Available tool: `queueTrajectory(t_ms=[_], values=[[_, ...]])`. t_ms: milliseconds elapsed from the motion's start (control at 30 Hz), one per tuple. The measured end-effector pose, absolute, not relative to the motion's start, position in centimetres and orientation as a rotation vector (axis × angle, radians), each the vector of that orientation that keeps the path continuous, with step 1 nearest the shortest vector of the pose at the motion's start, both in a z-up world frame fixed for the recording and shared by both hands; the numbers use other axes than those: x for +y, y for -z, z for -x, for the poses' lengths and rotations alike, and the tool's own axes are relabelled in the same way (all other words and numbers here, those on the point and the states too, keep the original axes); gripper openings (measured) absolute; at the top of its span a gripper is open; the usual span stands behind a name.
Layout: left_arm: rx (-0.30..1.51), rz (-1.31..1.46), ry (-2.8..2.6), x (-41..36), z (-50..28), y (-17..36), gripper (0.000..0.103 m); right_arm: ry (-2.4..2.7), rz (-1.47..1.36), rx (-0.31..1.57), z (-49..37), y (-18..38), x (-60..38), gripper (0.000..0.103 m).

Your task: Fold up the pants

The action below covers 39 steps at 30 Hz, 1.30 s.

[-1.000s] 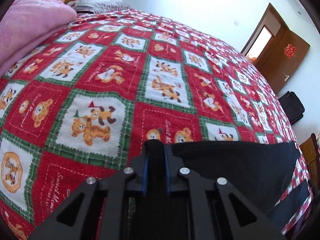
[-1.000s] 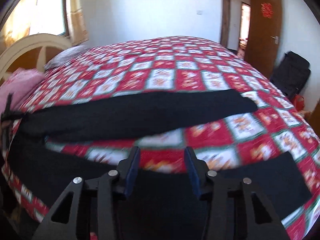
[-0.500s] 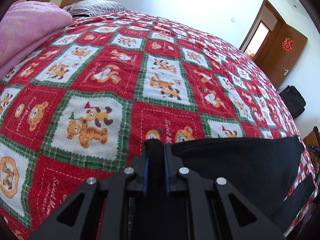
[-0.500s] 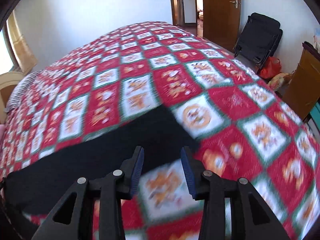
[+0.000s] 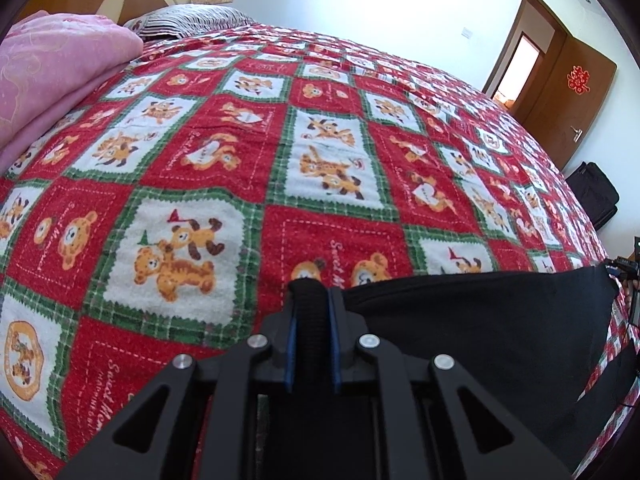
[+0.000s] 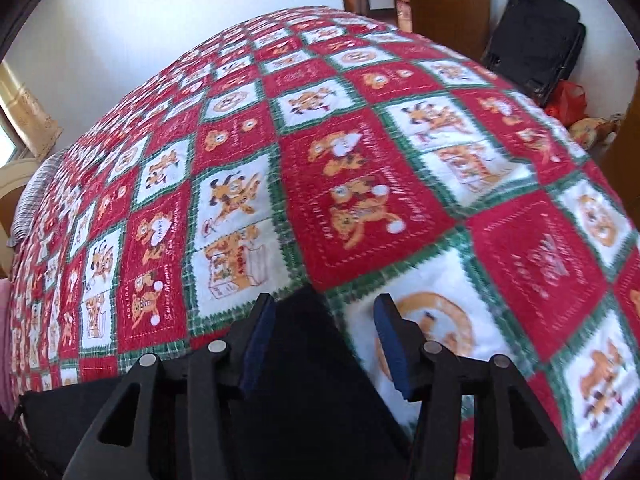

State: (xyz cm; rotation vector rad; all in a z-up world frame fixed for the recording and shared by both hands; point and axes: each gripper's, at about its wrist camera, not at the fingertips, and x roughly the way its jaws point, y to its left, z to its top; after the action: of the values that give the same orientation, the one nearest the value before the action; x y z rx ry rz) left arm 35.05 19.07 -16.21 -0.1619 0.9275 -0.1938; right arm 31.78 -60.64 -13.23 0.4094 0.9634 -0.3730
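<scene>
The left gripper [image 5: 311, 320] was clamped on a bunched fold of the black pants [image 5: 480, 328], the dark cloth squeezed between its two blue-lined fingers [image 5: 290, 344] and poking out a little past their tips. From that grip the pants ran off to the right in the left wrist view as a flat black band lying along the near edge of the bed, over the red, white and green bear-print blanket [image 5: 328, 168]. A pink quilt [image 5: 52, 80] lay heaped at the far left of the bed, with a striped pillow [image 5: 188, 20] behind it by the headboard. A brown door [image 5: 568, 104] with a red paper ornament stood at the right wall, and a black bag [image 5: 592, 192] sat on the floor below it.

The right gripper [image 6: 326, 340] stood about half open, its jaws having just been widening. An end of the pants [image 6: 304, 380] lay between its fingers, close against the left blue pad [image 6: 258, 344] and clear of the right one, so nothing was pinched there. The black cloth tapered to a point just past the fingertips and spread back underneath the gripper toward the lower left of that view. The blanket around it was slightly blurred. Another view of the black bag [image 6: 536, 40] showed at the upper right, beside a red plastic bag [image 6: 568, 100] on the floor
</scene>
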Motion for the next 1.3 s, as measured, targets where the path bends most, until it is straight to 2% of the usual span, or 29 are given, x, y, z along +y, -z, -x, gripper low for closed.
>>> queueTrajectory(t_ms=[100,167,200,300,833,1300], values=[[0.930,0.127,0.202,18.9,-35.3,16.0,0.017,0.316,-0.397,0.973,-32.4,13.5,-59.9,0.053],[0.935,0.092,0.208,18.4,-35.4,15.8,0.013,0.299,-0.374,0.994,-32.7,13.7,-59.1,0.038],[0.937,0.078,0.206,18.2,-35.4,15.6,0.012,0.310,-0.335,1.007,-32.8,13.6,-58.6,0.021],[0.944,0.072,0.197,18.0,-35.6,15.3,0.011,0.334,-0.291,1.000,-32.6,13.1,-58.3,0.005],[0.827,0.190,0.249,19.3,-33.7,12.6,0.011,0.322,-0.166,0.795,-24.9,5.3,-55.4,0.005],[0.658,0.245,0.367,21.2,-27.2,9.2,0.011,0.299,-0.238,0.605,-12.7,3.1,-54.2,0.005]])
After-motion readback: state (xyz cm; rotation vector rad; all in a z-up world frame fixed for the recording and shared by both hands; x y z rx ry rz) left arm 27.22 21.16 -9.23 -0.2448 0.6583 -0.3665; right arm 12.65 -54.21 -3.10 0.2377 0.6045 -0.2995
